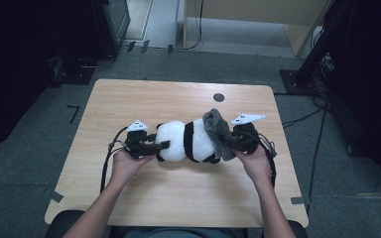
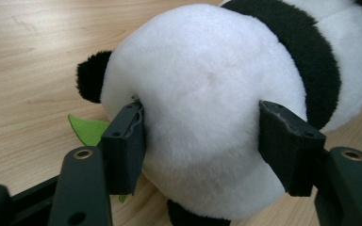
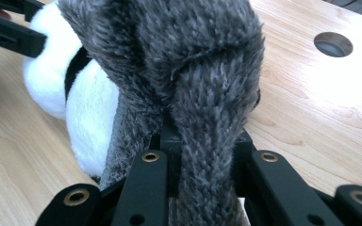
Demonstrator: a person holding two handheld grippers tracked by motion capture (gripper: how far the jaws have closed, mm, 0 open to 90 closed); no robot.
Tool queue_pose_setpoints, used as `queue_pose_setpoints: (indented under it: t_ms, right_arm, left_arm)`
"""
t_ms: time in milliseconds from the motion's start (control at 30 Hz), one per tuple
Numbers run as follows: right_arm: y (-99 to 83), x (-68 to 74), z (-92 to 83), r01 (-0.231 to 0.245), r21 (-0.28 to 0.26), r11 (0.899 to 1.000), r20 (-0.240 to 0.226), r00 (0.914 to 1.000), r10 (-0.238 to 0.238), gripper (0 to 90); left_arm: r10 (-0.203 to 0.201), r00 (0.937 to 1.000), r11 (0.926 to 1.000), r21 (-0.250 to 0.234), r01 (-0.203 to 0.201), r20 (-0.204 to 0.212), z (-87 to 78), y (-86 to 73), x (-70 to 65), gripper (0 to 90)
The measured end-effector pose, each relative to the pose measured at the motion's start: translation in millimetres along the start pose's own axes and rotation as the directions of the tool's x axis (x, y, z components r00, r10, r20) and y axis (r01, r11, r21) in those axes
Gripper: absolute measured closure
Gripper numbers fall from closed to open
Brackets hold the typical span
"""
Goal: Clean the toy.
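A black-and-white panda plush (image 1: 178, 139) lies on its side at the middle of the wooden table (image 1: 178, 198). My left gripper (image 1: 162, 145) comes in from the left, and its pads (image 2: 127, 141) press into both sides of the panda's round white head (image 2: 202, 84). A grey furry cloth (image 1: 217, 130) covers the panda's right end. My right gripper (image 1: 228, 144) is shut on a fold of that grey fur (image 3: 193, 56). The jaws pinch the fold close to the panda's white body (image 3: 89, 108).
A green felt leaf (image 2: 87, 129) sticks out under the panda's head. A round cable hole (image 1: 219, 97) sits in the table behind the plush. Bare tabletop lies in front of and behind the toy. Dark equipment stands on the floor around the table.
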State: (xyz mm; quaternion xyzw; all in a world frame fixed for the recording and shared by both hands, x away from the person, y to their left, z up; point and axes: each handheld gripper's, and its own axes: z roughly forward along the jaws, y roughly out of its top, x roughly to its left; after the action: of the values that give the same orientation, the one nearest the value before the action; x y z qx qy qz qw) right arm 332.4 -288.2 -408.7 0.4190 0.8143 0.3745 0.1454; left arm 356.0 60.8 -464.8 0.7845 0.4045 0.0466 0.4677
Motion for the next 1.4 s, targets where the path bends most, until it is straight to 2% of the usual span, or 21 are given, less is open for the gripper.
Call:
queue_pose_setpoints:
  t_ms: [167,267,433,500,567,633,667,833,933,1000,1167,1200,1300,1400]
  right_arm:
    - [-0.1,-7.3,1.2,-0.023,-0.003,1.0,0.003,0.9997,0.023,76.1]
    - [-0.3,-10.0,1.5,-0.038,-0.002,0.999,-0.004,0.9993,0.038,76.1]
    - [0.7,-13.0,0.6,-0.031,-0.001,1.0,0.001,0.9995,0.031,76.1]
    - [1.0,-15.0,1.1,-0.031,0.003,1.0,0.001,0.9995,0.031,76.1]
    - [1.0,-17.4,2.4,-0.039,0.006,0.999,-0.011,0.9992,0.039,76.1]
    - [1.0,-18.9,2.9,-0.044,0.006,0.999,-0.018,0.9989,0.044,76.0]
    - [1.0,-20.0,3.1,-0.041,0.004,0.999,-0.018,0.999,0.041,76.0]
    - [-0.1,-22.9,2.6,-0.042,0.022,0.999,0.009,0.9991,0.042,75.9]
    - [-1.9,-26.0,2.8,-0.048,0.029,0.998,0.021,0.9987,0.047,76.0]
    - [-3.4,-27.7,2.6,-0.06,0.029,0.998,0.024,0.998,0.059,76.0]
    - [-6.3,-31.0,9.6,-0.089,0.034,0.995,0.01,0.996,0.089,75.9]
    - [-6.6,-32.2,11.0,-0.097,0.036,0.995,0.006,0.9953,0.097,75.8]
    - [-6.5,-34.6,14.3,-0.113,0.031,0.993,-0.011,0.9934,0.114,76.0]
    - [-4.8,-35.2,17.1,-0.103,0.032,0.994,-0.01,0.9946,0.104,76.3]
  left_arm:
    - [0.026,0.9994,0.9997,0.006,-0.026,0.022,-2.7,5.0,2.8,29.8]
    - [0.056,0.9979,0.9982,0.02,-0.056,0.034,-4.8,8.1,5.1,29.6]
    - [0.071,0.9965,0.9973,0.015,-0.071,0.045,-9.2,12.0,10.4,31.7]
    - [0.087,0.9949,0.9961,0.012,-0.088,0.052,-10.4,14.0,13.9,32.0]
    - [0.126,0.9903,0.9916,0.02,-0.128,0.058,-11.0,16.6,18.3,30.5]
    - [0.145,0.9874,0.9891,0.015,-0.146,0.064,-12.4,17.9,23.7,29.4]
    - [0.137,0.9876,0.9901,0.02,-0.139,0.076,-13.4,18.6,27.2,29.7]
    - [0.127,0.9891,0.9913,0.025,-0.129,0.074,-18.1,22.3,45.9,33.1]
    - [0.159,0.9835,0.9872,-0.002,-0.159,0.087,-17.7,21.4,53.7,36.0]
    - [0.162,0.9804,0.9852,0.038,-0.167,0.112,-13.1,23.2,56.8,36.7]
    - [0.216,0.9653,0.9751,0.02,-0.221,0.147,-4.7,23.6,56.2,37.7]
    - [0.218,0.9639,0.9749,0.015,-0.222,0.153,-4.1,23.2,56.8,37.5]
    - [0.19,0.964,0.9799,0.025,-0.198,0.186,0.8,21.0,57.6,37.0]
    - [0.202,0.9554,0.9764,0.033,-0.213,0.216,2.8,19.8,55.1,37.0]
